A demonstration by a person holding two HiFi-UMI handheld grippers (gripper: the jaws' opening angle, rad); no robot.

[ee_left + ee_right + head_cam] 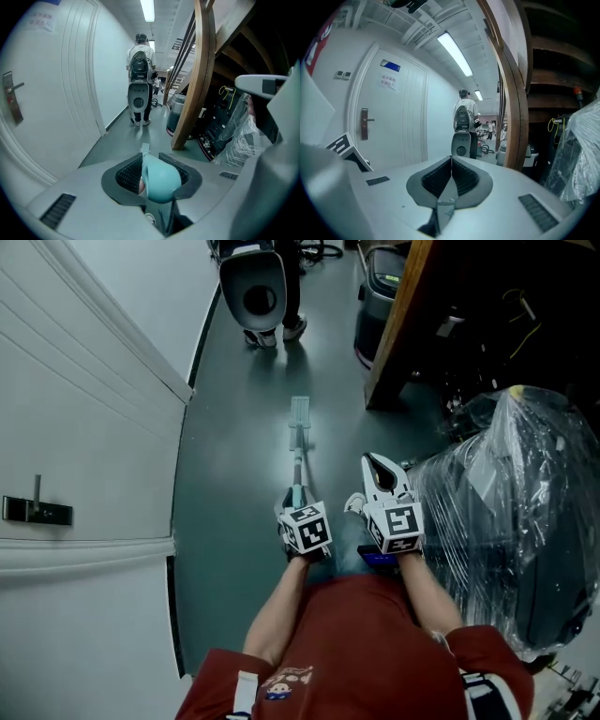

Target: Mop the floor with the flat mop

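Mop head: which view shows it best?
The head view: the whole flat mop head lies on the floor at the pole's far end. The left gripper view shows only a sliver of the mop head above the clamped teal handle. The right gripper view misses it.

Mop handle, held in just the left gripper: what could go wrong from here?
The left gripper alone clamps the mop handle; the right gripper is shut on nothing, so the handle may twist. A person stands ahead in the corridor, so the mop head could reach their shoes.
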